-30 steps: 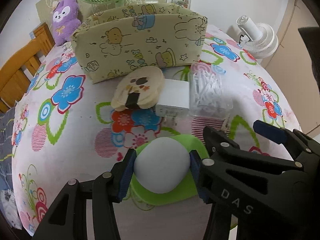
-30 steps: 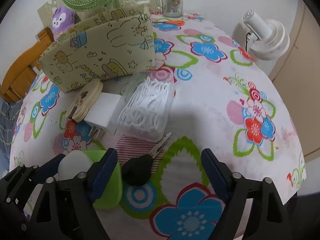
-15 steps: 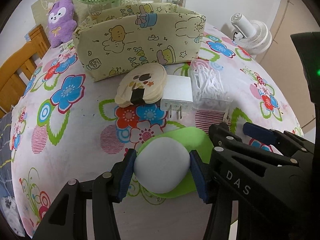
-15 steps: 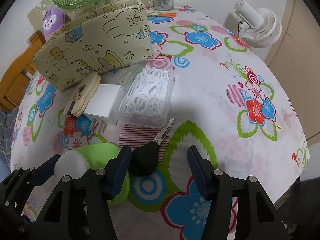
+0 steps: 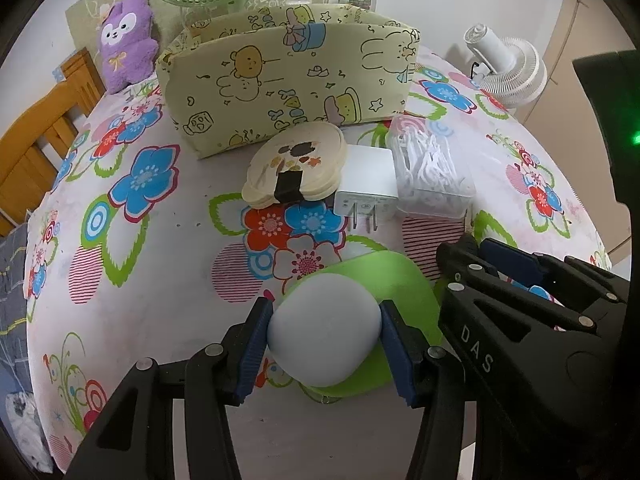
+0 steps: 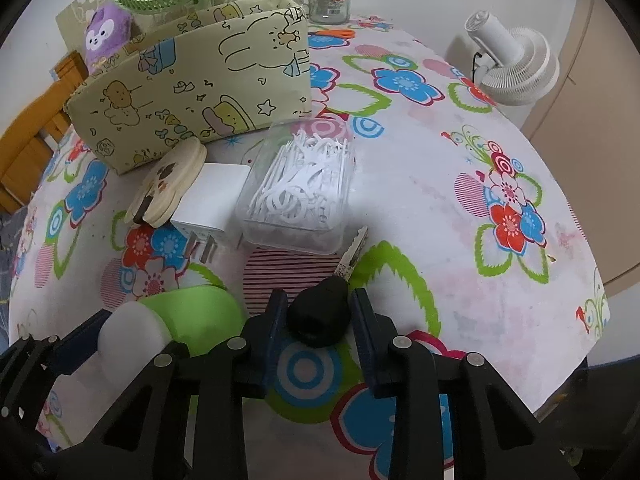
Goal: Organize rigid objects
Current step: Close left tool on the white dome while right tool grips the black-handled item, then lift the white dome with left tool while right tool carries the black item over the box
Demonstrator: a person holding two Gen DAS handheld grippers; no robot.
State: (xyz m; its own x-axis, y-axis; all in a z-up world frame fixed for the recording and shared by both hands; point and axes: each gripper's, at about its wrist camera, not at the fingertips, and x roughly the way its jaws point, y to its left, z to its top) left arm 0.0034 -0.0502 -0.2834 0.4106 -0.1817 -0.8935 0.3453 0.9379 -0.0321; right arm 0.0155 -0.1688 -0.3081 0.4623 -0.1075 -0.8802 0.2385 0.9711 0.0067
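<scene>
Gripping now: both grippers have something between their pads, down near the front edge of the floral tablecloth (image 5: 160,280).
Left gripper (image 5: 324,344): clenched on the white rounded top (image 5: 324,332) of the green-based object (image 5: 400,280), same hold as a second ago; the object sits on the cloth, low in the left wrist view.
Storage box (image 5: 280,92): cartoon-printed, open-topped, standing at the back of the cloth, well apart from both grippers.
Round cream case (image 5: 296,168): lying just in front of the box, touching the white charger (image 5: 368,184).
Floss-pick box (image 6: 300,192): clear, beside the charger, untouched.
Right gripper (image 6: 318,320): a second ago its jaws stood wide around the key; now they have come together on the black key head (image 6: 318,316).
Key blade (image 6: 354,252): pointing away toward the floss-pick box, lying on the cloth.
Meaning for the task: the key looks secured, so the pick-up step seems finished; lifting and carrying to the storage box is probably next.
Risk: the hold is on the rounded head only, so the key could pivot when raised.
</scene>
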